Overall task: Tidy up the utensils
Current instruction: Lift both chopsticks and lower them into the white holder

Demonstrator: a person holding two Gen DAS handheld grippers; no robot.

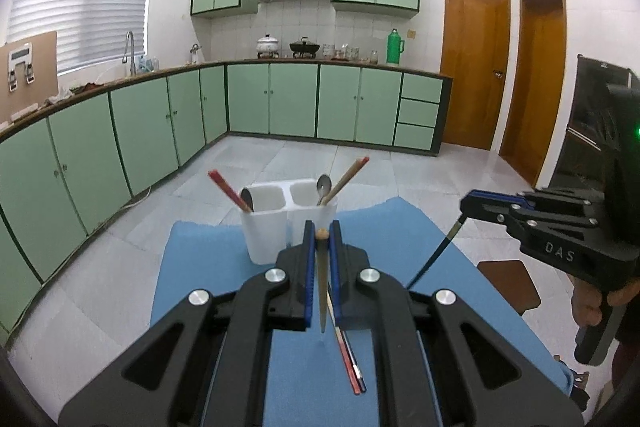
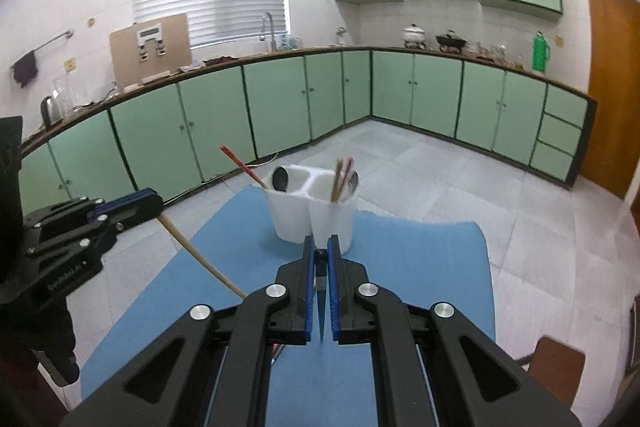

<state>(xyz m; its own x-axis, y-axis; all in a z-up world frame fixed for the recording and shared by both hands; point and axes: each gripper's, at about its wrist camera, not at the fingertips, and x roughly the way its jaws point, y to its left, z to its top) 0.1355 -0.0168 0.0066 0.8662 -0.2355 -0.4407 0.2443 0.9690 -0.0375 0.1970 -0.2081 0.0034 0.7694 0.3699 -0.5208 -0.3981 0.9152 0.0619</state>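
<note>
Mid-sort; left claw (image 1: 322,231) clamping wooden chopstick (image 1: 322,291), right claw (image 2: 320,250) clamping dark chopstick (image 2: 321,319); next, tip-down into white holder (image 1: 290,215) at surface's far edge.

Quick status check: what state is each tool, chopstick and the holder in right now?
left tool: shut on tan chopstick, lifted, tilted
right tool: shut on black chopstick, lifted, tilted
white holder: upright on blue mat, both compartments holding utensils
loose chopsticks: lying flat on mat
</note>
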